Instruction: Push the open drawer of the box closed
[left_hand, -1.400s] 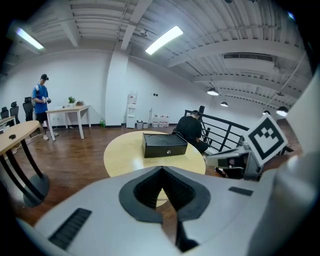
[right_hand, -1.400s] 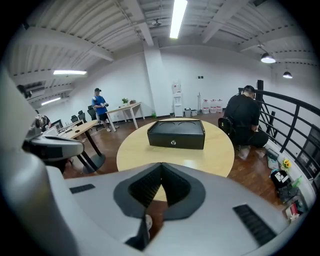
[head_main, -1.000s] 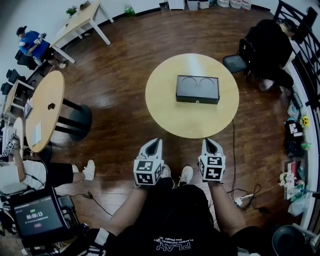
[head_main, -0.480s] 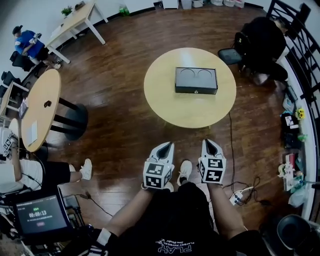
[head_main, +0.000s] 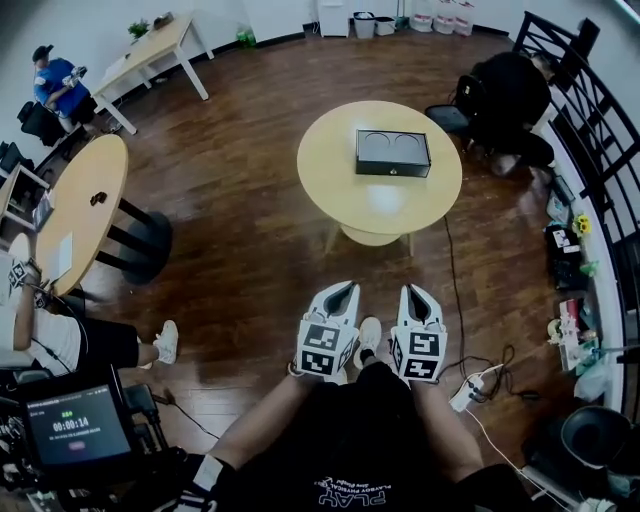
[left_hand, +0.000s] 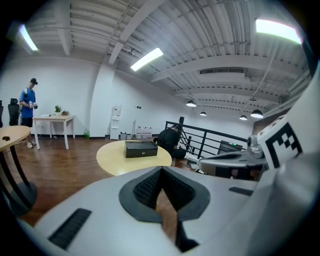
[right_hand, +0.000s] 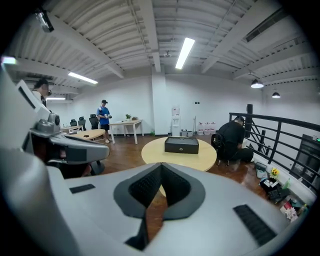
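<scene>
The black box (head_main: 393, 153) sits on a round, light wooden table (head_main: 335, 190) well ahead of me. Its top has two round recesses. Its front with a small knob faces me; from this distance I cannot tell how far the drawer stands out. The box also shows in the left gripper view (left_hand: 141, 148) and the right gripper view (right_hand: 181, 145). My left gripper (head_main: 340, 287) and right gripper (head_main: 413, 290) hang side by side over the floor, close to my body and far short of the table. Both are shut and hold nothing. Seen from their own cameras, the left gripper (left_hand: 161, 170) and right gripper (right_hand: 161, 165) point towards the table.
A person in black (head_main: 505, 95) crouches by a chair just right of the table. A black railing (head_main: 600, 150) runs along the right. An oval table (head_main: 80, 210) stands at left, and a seated person's legs (head_main: 60, 340) are near it. Cables (head_main: 470, 390) lie on the floor by my right side.
The table and box now look smaller and farther off, so I have backed away. The left gripper has shifted right, closer to the right gripper. Both stayed shut.
</scene>
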